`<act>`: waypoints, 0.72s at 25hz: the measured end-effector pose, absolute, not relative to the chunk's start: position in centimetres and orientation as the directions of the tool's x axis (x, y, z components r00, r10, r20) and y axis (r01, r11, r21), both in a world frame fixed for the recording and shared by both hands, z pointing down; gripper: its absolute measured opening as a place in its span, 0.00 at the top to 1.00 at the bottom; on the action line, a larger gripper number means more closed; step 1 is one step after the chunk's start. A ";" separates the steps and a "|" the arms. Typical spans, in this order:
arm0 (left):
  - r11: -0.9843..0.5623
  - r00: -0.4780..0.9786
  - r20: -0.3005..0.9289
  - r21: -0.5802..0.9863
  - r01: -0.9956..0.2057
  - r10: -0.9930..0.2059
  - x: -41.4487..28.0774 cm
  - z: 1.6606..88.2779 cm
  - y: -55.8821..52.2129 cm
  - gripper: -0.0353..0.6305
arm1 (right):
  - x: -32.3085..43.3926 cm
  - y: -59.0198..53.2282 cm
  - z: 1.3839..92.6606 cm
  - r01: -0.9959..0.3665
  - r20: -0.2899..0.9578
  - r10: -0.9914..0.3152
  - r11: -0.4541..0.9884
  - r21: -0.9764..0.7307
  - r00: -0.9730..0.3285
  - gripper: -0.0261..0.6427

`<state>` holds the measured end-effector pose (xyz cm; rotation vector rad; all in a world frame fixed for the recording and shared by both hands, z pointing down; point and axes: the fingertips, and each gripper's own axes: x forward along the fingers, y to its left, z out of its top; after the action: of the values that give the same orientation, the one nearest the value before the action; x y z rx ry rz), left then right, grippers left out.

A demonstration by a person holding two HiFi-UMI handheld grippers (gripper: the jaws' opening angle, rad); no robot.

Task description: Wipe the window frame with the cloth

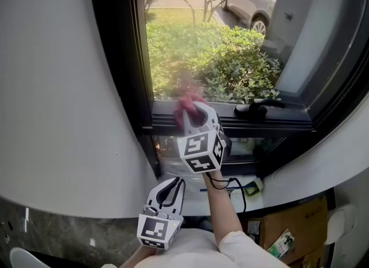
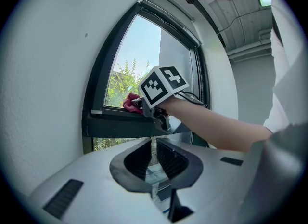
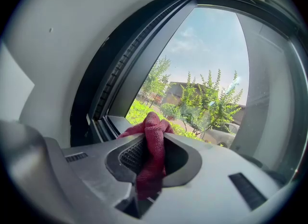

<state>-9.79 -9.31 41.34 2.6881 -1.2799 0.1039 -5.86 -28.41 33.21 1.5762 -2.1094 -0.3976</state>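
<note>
A dark red cloth (image 1: 187, 103) is bunched against the lower rail of the dark window frame (image 1: 259, 125), near its left corner. My right gripper (image 1: 195, 113) is shut on the cloth (image 3: 152, 127) and presses it at the rail (image 3: 102, 123). In the left gripper view the cloth (image 2: 130, 103) pokes out beyond the right gripper (image 2: 138, 105) on the frame (image 2: 118, 125). My left gripper (image 1: 168, 191) hangs low by the person's body, well below the window. Its jaws (image 2: 155, 153) are shut with nothing between them.
A black window handle (image 1: 260, 107) lies on the rail to the right of the cloth. A curved white wall (image 1: 63, 99) borders the frame on the left. A white sill (image 1: 305, 177) runs below, and a cardboard box (image 1: 291, 229) stands lower right.
</note>
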 end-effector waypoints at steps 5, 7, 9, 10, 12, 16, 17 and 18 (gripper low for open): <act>-0.625 0.638 0.127 0.126 -0.770 -0.760 -9.4 41.0 -9.3 0.88 | -5.4 -28.4 33.2 -0.819 0.199 -0.954 0.294 0.493 -0.223 0.85; -0.621 0.632 0.131 0.120 -0.775 -0.764 -9.6 41.2 -9.3 0.88 | -5.3 -28.4 33.2 -0.820 0.199 -0.955 0.291 0.493 -0.219 0.85; -0.618 0.630 0.133 0.120 -0.777 -0.765 -9.7 41.2 -9.4 0.88 | -5.1 -28.3 33.1 -0.822 0.199 -0.956 0.287 0.492 -0.214 0.85; -0.619 0.631 0.132 0.121 -0.776 -0.765 -9.7 41.2 -9.3 0.88 | -5.0 -28.3 33.1 -0.823 0.199 -0.957 0.285 0.491 -0.212 0.85; -0.621 0.633 0.131 0.124 -0.774 -0.763 -9.6 41.2 -9.4 0.88 | -4.7 -28.3 33.2 -0.823 0.201 -0.958 0.279 0.494 -0.204 0.85; -0.622 0.634 0.132 0.123 -0.773 -0.762 -9.7 41.4 -9.4 0.88 | -2.7 -28.3 33.3 -0.831 0.206 -0.967 0.238 0.503 -0.152 0.85; -0.623 0.635 0.133 0.124 -0.772 -0.761 -9.6 41.4 -9.4 0.88 | -2.1 -28.3 33.2 -0.836 0.206 -0.968 0.229 0.499 -0.142 0.85; -0.626 0.638 0.133 0.125 -0.770 -0.758 -9.5 41.4 -9.3 0.88 | -1.5 -28.2 33.2 -0.839 0.207 -0.969 0.222 0.496 -0.134 0.85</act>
<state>-9.50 -9.33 41.37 2.6867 -1.2641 0.1006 -1.49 -28.23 33.19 1.6624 -2.0220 -0.3574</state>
